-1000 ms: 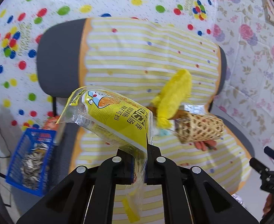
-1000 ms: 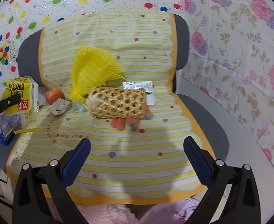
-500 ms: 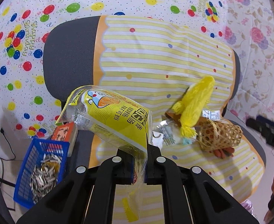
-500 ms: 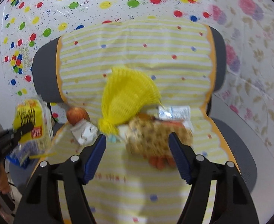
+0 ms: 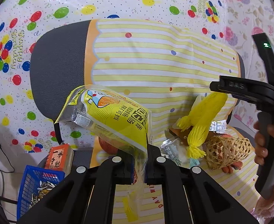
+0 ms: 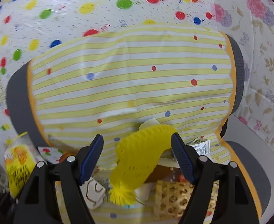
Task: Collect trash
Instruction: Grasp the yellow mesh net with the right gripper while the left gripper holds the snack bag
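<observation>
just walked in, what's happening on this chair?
Trash pickup off a chair draped in a striped cloth. The left gripper is shut on a yellow snack bag, lifted clear of the seat. The right gripper is open, its fingers either side of a yellow mesh net that lies on the pile beside a woven basket; not gripped yet. A blue bin of seed shells sits lower left.

A yellow snack bag [image 5: 116, 115] with a cartoon face and dark printed characters hangs tilted in the air, its clear lower edge pinched between the left tongs [image 5: 139, 166]. On the striped seat cover lies a yellow foam net sleeve [image 6: 142, 160], slanted, with a frayed tuft at its lower end. A crumpled clear wrapper [image 5: 171, 152] lies just beside the tuft, and a small white sachet [image 5: 219, 126] sits behind the sleeve.
</observation>
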Action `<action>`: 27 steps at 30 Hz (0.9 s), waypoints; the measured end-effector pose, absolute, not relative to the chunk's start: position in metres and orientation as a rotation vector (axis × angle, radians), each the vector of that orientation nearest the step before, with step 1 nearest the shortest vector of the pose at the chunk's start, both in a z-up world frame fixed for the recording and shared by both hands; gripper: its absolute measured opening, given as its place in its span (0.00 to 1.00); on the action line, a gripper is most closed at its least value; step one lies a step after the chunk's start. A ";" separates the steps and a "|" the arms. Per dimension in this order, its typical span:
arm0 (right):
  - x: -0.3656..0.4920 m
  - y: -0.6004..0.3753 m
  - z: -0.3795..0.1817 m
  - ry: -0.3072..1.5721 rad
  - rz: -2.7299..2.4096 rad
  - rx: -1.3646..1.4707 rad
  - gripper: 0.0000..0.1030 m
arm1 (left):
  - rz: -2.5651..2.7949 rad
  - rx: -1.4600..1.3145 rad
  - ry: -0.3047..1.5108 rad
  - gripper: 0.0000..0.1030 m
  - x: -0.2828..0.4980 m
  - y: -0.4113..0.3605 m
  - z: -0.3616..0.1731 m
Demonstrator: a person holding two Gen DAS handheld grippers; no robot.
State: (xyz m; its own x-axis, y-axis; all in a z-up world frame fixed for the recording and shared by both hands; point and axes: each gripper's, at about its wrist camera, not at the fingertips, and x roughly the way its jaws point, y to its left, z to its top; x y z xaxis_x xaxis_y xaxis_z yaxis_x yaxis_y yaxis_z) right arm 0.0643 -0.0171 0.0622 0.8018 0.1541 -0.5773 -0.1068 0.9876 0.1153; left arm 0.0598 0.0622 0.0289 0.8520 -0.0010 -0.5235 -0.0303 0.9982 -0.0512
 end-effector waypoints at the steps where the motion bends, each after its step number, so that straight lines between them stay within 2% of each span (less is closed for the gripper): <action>1: 0.070 -0.018 0.060 0.643 0.130 0.093 0.61 | 0.013 -0.059 0.553 0.07 0.060 0.062 0.028; 2: 0.074 -0.019 0.056 0.661 0.125 0.115 0.51 | 0.010 -0.059 0.557 0.07 0.060 0.062 0.027; 3: 0.076 -0.022 0.053 0.674 0.122 0.133 0.38 | 0.007 -0.060 0.561 0.07 0.059 0.062 0.025; 5: 0.078 -0.025 0.051 0.675 0.130 0.144 0.19 | 0.002 -0.060 0.566 0.07 0.058 0.063 0.024; 6: 0.077 -0.028 0.053 0.663 0.141 0.146 0.15 | 0.001 -0.058 0.567 0.07 0.057 0.063 0.025; 12: 0.041 -0.051 0.109 0.488 0.300 0.107 0.13 | -0.022 -0.053 0.487 0.07 0.027 0.061 0.055; 15: 0.016 -0.078 0.130 0.460 0.358 0.076 0.13 | -0.054 -0.043 0.450 0.07 0.008 0.055 0.070; 20: -0.024 -0.140 0.129 0.459 0.400 0.029 0.13 | -0.146 -0.003 0.430 0.07 -0.031 0.031 0.081; 27: -0.096 -0.217 0.113 0.460 0.357 0.018 0.13 | -0.280 0.051 0.441 0.07 -0.080 -0.016 0.069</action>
